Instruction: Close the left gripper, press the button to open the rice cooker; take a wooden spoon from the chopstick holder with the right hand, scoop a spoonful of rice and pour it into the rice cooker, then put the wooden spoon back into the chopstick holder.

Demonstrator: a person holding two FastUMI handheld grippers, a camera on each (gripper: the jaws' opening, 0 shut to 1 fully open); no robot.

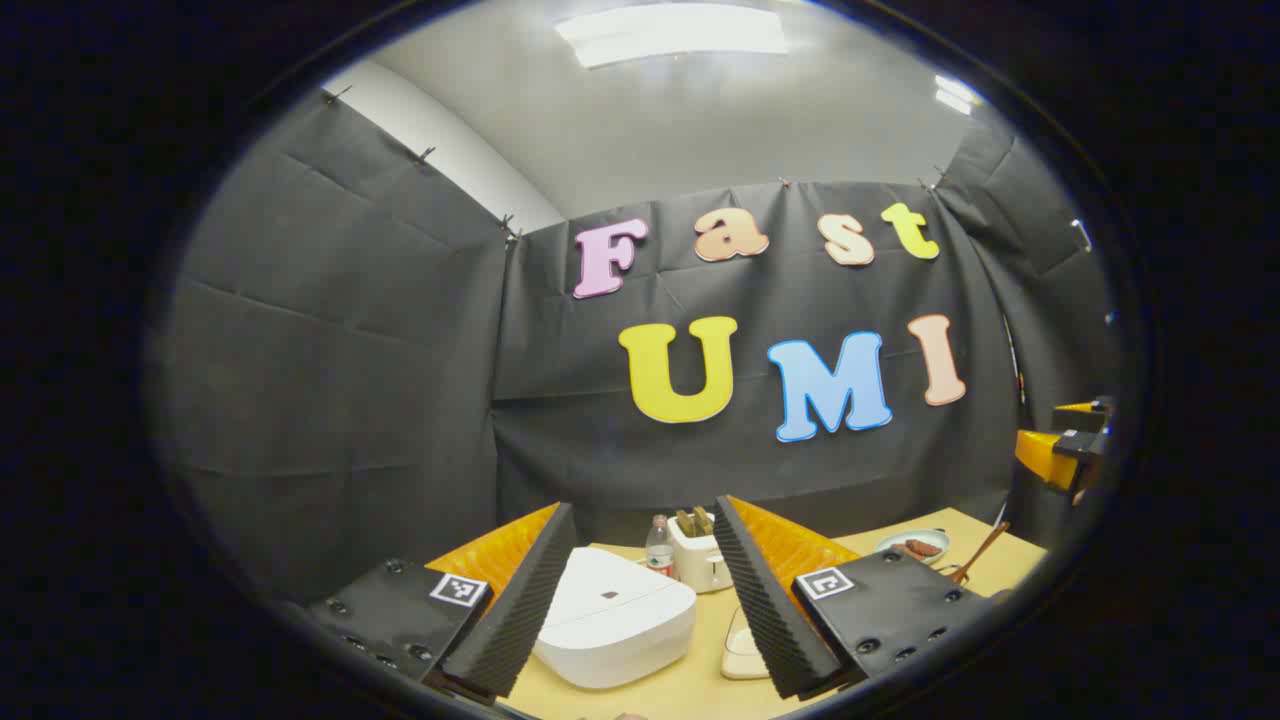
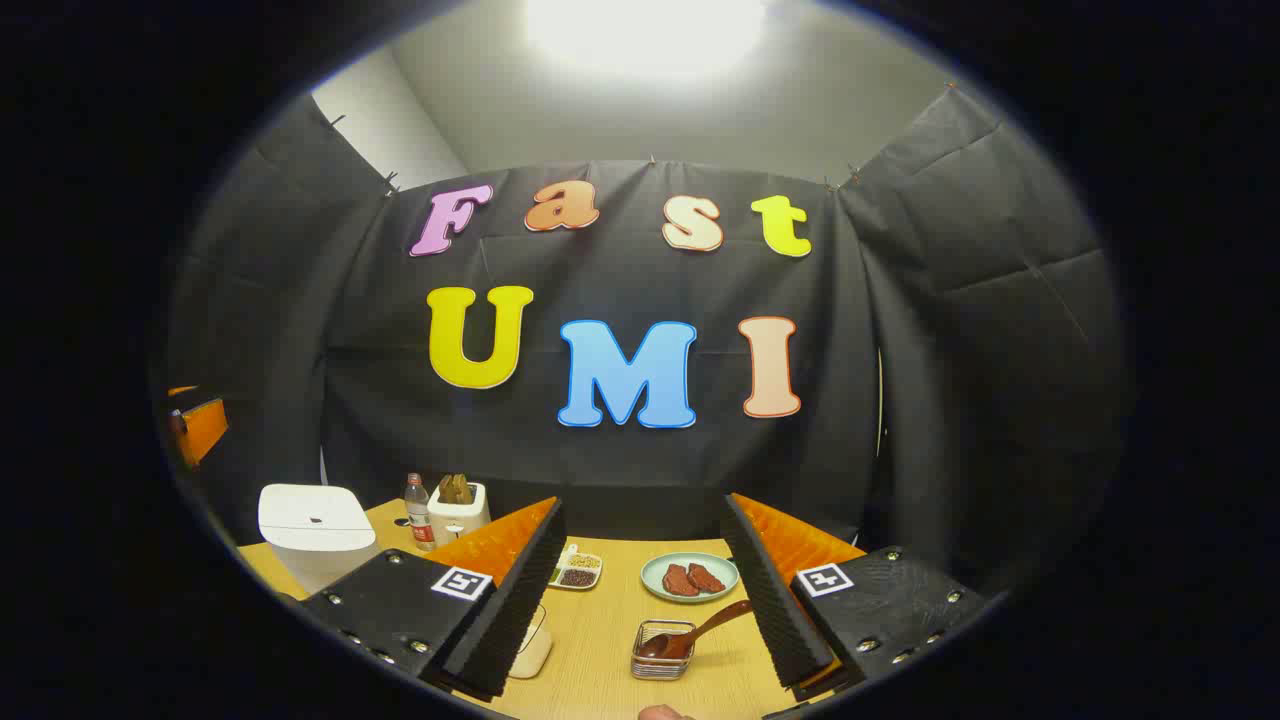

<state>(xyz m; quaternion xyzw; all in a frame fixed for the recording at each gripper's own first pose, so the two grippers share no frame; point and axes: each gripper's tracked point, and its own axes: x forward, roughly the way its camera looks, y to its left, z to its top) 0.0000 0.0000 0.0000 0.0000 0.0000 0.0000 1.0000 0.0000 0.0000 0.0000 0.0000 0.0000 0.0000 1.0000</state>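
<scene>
Wooden table (image 2: 600, 640) inside black-draped booth holds the lidded rice cooker (image 1: 615, 620); both tools (image 1: 632, 590) (image 2: 640, 590) hang released

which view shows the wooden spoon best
The right gripper view: the wooden spoon lies near centre, its bowl in a small wire holder and its handle leaning up to the right, seen whole. In the left gripper view the spoon is just a thin handle at the far right edge, its bowl hidden.

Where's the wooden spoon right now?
In the right gripper view, the wooden spoon leans in the small wire holder on the table, just in front of the plate, between the open right gripper's fingers.
</scene>
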